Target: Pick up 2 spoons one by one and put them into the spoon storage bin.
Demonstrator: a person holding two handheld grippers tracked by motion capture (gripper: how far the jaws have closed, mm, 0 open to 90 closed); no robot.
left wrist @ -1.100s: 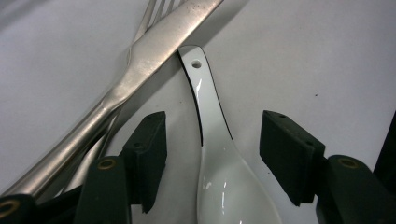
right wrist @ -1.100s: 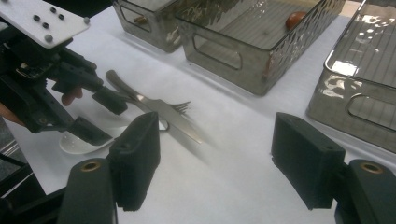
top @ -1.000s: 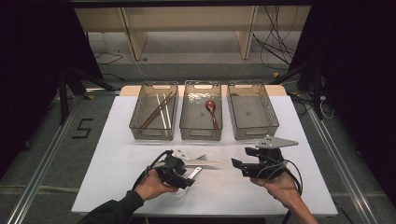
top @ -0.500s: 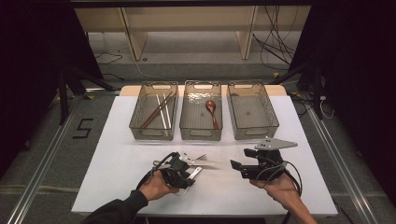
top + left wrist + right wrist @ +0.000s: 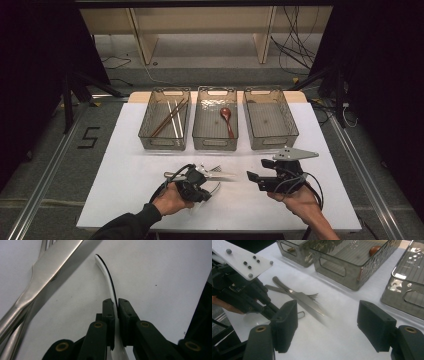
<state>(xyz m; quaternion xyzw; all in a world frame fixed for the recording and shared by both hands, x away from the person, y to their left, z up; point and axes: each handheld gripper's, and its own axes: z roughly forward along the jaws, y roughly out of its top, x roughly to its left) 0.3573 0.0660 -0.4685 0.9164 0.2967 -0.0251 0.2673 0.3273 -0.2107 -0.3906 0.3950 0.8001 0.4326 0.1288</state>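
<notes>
Left hand-held gripper point(image 5: 116, 306) clenched on the thin handle of a white spoon point(image 5: 108, 282), jaws having just been closing onto it, low over the near middle of the white tabletop point(image 5: 125, 150), just right of a steel knife point(image 5: 45, 270) crossed over a fork point(image 5: 313, 296). Right hand-held gripper point(image 5: 327, 327) released, jaws wide apart with nothing between them, held level near the right edge and pointing left toward the cutlery. Farther back, three clear bins in a row: left bin point(image 5: 148, 132) with chopsticks point(image 5: 167, 119), middle bin point(image 5: 200, 135) with a brown spoon point(image 5: 227, 116), right bin point(image 5: 287, 132).
</notes>
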